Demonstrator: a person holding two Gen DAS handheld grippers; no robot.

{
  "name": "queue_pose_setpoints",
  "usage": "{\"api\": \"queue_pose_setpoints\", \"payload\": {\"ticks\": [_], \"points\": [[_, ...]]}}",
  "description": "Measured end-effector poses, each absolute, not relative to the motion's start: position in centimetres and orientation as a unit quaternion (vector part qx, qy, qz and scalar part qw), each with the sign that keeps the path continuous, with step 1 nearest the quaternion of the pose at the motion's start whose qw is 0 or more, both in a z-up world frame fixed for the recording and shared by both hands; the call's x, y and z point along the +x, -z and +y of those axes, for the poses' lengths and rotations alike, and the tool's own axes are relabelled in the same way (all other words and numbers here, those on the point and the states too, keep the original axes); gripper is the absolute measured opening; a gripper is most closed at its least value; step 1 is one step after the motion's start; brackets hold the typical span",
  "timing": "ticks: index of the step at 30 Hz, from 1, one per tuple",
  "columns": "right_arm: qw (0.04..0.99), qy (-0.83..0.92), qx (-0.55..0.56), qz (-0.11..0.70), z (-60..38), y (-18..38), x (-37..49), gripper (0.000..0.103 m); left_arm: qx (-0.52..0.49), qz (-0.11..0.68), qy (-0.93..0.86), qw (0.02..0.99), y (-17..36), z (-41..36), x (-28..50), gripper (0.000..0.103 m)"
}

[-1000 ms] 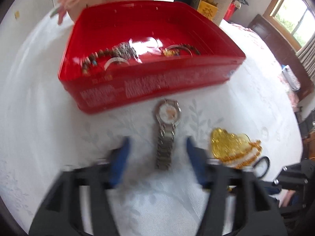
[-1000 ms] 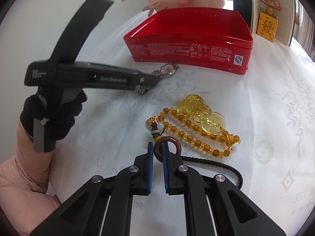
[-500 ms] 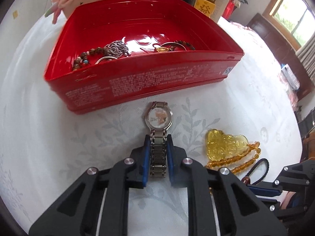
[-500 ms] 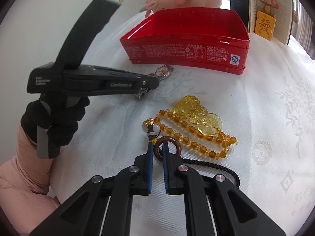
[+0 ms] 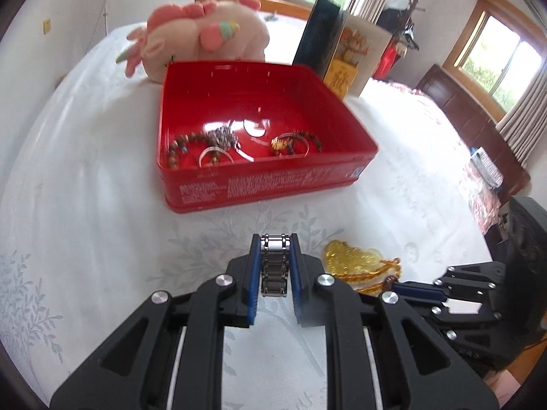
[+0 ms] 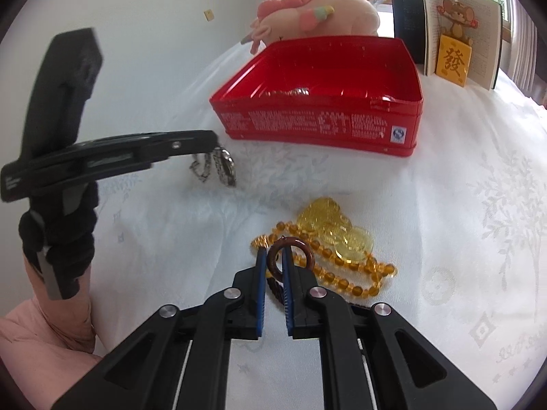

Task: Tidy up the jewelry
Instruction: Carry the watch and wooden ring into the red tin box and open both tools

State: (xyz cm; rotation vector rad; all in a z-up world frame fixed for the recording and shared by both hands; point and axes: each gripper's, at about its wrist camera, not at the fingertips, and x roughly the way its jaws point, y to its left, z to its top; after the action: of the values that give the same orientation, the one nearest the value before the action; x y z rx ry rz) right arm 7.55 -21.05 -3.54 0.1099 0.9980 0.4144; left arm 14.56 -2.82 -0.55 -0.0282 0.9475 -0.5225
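My left gripper (image 5: pixel 273 244) is shut on the steel band of a wristwatch (image 5: pixel 272 263), which hangs clear of the cloth. In the right wrist view the watch (image 6: pixel 220 167) dangles from the left gripper (image 6: pixel 213 143), held by a black-gloved hand. In front of it stands an open red tin (image 5: pixel 266 184) with bead bracelets (image 5: pixel 181 147) and rings (image 5: pixel 215 155) inside. My right gripper (image 6: pixel 275 259) is shut on the brown ring (image 6: pixel 301 249) of an amber bead pendant (image 6: pixel 335 229) lying on the cloth. The pendant (image 5: pixel 352 259) shows in the left view too.
A pink plush toy (image 5: pixel 201 37) sits behind the tin (image 6: pixel 318 123). A dark box (image 5: pixel 318 34) and an open card with a yellow tag (image 6: pixel 453 58) stand at the back right. A white patterned tablecloth (image 5: pixel 85 222) covers the round table.
The left gripper shut on the watch band and lifted the watch off the cloth, rising and tilting up. The right gripper kept its hold on the brown ring and stayed put.
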Motion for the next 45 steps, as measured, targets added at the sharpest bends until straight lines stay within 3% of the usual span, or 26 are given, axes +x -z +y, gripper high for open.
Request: {"api": "queue_pose_setpoints", "payload": {"ticks": [11, 24, 45], "points": [[0.864, -0.193, 0.056, 0.461, -21.2, 1.2, 10.4, 0.009, -0.018, 0.410, 0.258, 0.874, -3.6, -2.7, 14.2, 0.014], [0.872, -0.178, 0.086, 0.448, -23.1, -2.5, 19.3, 0.009, -0.038, 0.396, 0.214, 0.892, -5.1, -3.6, 21.5, 0.014], [0.841, -0.104, 0.088, 0.524, -23.7, 5.2, 29.9, 0.009, -0.017, 0.461, 0.168, 0.871, 1.8, -6.3, 30.9, 0.014]]}}
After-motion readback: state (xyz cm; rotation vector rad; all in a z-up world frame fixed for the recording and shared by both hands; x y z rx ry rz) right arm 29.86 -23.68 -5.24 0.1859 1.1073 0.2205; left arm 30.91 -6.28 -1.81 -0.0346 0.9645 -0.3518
